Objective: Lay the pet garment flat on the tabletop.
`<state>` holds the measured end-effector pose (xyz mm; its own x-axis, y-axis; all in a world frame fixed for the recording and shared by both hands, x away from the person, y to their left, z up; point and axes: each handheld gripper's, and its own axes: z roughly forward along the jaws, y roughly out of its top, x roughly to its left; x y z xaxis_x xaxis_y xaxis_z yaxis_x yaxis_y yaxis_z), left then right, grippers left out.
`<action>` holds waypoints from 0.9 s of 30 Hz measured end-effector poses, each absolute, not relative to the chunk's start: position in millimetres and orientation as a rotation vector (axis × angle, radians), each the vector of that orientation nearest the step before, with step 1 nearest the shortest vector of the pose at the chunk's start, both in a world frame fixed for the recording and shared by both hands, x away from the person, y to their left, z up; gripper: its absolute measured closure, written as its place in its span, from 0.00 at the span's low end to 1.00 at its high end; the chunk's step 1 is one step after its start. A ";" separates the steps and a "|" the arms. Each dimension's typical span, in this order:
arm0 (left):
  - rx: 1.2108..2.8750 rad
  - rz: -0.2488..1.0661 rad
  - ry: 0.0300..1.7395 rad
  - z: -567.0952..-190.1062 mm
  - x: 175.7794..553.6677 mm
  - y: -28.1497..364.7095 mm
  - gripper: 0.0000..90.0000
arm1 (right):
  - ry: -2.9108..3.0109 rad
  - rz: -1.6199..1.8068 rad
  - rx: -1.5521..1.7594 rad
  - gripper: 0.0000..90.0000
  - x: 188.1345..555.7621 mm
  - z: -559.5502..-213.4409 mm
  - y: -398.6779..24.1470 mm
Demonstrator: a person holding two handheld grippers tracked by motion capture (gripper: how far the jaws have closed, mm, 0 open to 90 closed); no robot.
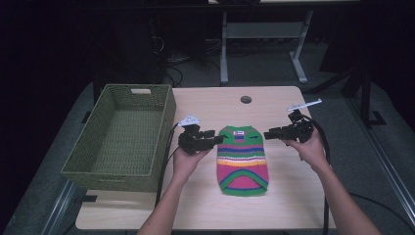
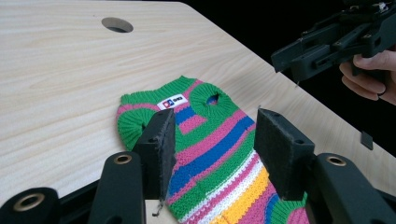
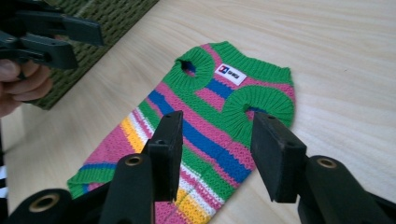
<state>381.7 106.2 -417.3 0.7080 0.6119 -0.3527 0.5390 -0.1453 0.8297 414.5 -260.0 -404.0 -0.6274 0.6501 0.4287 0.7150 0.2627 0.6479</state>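
So there's a small striped knit sweater (image 1: 243,159) lying flat in the middle of the bench (image 1: 274,205), neck end with the white label (image 2: 172,101) pointing away from the person, hem toward them. Looks like pet-sized knitwear, green ribbed collar and armholes, pink/blue/yellow bands across the body. A green woven basket (image 1: 120,139) sits at the left edge of the bench, empty as far as I can see

Left gripper (image 1: 218,141) hovers just beside the sweater's left shoulder, right gripper (image 1: 268,134) just off the right shoulder. Jaws are apart on both, nothing between them, and neither one is touching the fabric as far as I can tell. From the left gripper view the jaws frame the sweater's upper body, and the right gripper view shows the same thing from the other side

My take on handling: it's light and totally floppy, so it'll sag and fold the second you lift it. Knit is grippy, not slippery, nothing fragile, though a jaw edge could snag a loop. I'd pinch the thick ribbing at each shoulder or armhole, since the doubled edge gives the pads more to bite than a single flat layer
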 end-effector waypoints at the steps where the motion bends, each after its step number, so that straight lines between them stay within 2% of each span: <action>1: 1.802 0.077 0.912 -418.0 381.5 106.8 0.53 | -2.428 -1.320 -1.306 0.59 414.5 -405.1 -261.5; 27: 1.819 0.006 0.914 -424.2 372.6 107.5 0.41 | -2.322 -1.402 -1.208 0.51 399.0 -417.2 -286.3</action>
